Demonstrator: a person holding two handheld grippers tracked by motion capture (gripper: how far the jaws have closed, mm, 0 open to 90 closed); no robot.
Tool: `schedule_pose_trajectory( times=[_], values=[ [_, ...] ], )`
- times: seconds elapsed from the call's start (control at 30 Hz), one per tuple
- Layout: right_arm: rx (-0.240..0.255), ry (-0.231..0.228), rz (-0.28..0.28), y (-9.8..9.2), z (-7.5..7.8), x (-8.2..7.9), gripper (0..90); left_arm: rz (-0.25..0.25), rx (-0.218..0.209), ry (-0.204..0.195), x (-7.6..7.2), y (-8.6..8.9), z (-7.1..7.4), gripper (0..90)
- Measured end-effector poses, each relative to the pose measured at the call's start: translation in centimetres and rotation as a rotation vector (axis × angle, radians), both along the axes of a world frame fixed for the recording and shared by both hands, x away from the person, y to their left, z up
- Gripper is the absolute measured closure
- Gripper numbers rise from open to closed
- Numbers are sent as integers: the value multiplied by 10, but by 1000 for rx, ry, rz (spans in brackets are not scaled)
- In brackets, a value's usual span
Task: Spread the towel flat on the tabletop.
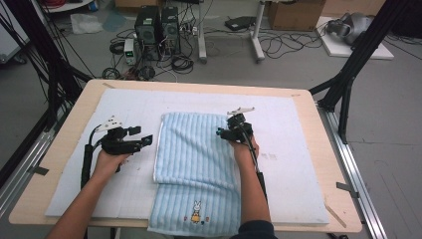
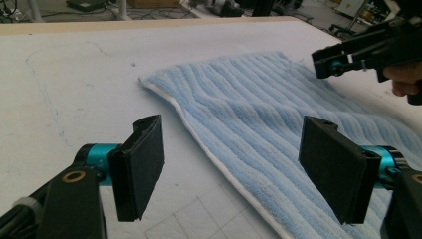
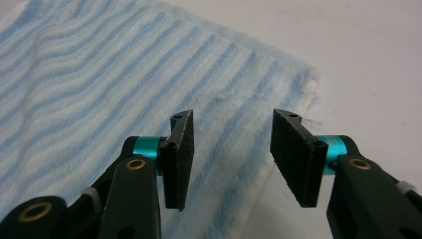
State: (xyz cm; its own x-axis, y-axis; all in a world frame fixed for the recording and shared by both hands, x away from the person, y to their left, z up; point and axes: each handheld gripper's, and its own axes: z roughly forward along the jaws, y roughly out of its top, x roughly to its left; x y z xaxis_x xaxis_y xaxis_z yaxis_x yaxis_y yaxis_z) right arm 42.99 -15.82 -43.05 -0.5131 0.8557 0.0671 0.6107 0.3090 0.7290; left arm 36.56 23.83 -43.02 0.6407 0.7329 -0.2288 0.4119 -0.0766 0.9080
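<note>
A light blue striped towel [image 1: 194, 159] lies folded lengthwise on the white mat [image 1: 124, 104]. Its near end, with a small rabbit picture [image 1: 196, 211], hangs over the table's front edge. My left gripper [image 1: 142, 136] hovers just left of the towel's left edge and stands open, with the white-bordered edge [image 2: 199, 129] between its jaws further off and nothing held [image 2: 234, 164]. My right gripper [image 1: 225, 130] is over the towel's right side near the far corner, open [image 3: 231, 149] above the striped cloth [image 3: 99, 84]. The left gripper view also catches the right gripper [image 2: 328, 62].
The wooden table [image 1: 323, 149] extends past the mat on all sides. Black frame legs [image 1: 348, 74] stand at both far corners. Computer towers [image 1: 157, 27], cables and a cardboard box [image 1: 293, 15] sit on the floor beyond.
</note>
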Motion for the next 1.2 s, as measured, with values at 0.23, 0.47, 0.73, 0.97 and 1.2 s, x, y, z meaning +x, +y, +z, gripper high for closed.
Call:
schedule_pose_trajectory(
  times=[0.23,0.47,0.73,0.97,1.2],
  values=[
    [-61,24,1,15,-10,13,683,0,-16,-4,-2,2,0,276],
    [-166,-4,-46,17,-5,25,861,11,-11,9,-2,2,-4,285],
    [-145,-40,-253,-2,-12,38,845,4,10,29,-2,-1,-11,299],
    [-62,-86,-173,-10,1,31,682,2,10,26,-1,-1,-12,326],
    [11,-105,-74,-21,11,13,637,-5,-12,18,-1,0,-11,335]
  ],
)
